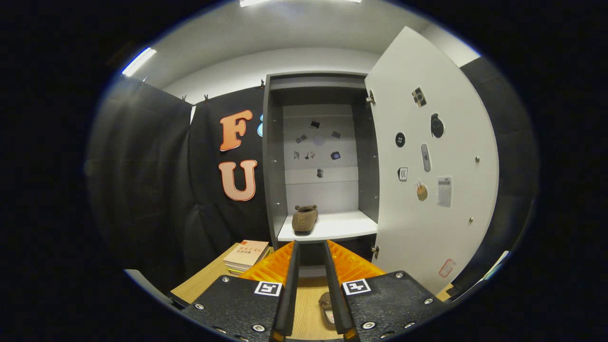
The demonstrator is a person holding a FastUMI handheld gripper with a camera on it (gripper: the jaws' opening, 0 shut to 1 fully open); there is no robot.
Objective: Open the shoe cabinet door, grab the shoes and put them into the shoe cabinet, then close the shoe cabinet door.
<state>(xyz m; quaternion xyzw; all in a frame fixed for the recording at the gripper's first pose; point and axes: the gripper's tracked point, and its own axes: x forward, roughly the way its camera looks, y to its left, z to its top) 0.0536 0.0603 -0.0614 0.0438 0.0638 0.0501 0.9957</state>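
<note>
The grey shoe cabinet [273, 156] stands ahead with its white door [427, 190] swung wide to the right. A brown slipper [304, 218] lies on the left of the white shelf [342, 225] inside. A second shoe [326, 304] rests on the wooden table below, seen through the gap between my fingers and partly hidden by the right one. My gripper [311, 243] is held level in front of the cabinet, well short of the shelf. It is open by a narrow gap, with nothing between the fingers.
A stack of books [247, 256] lies on the wooden table [204, 282], left of my fingers and close to the cabinet's base. Black cloth walls close the booth on both sides. Small stickers dot the door's inner face and the cabinet's back panel.
</note>
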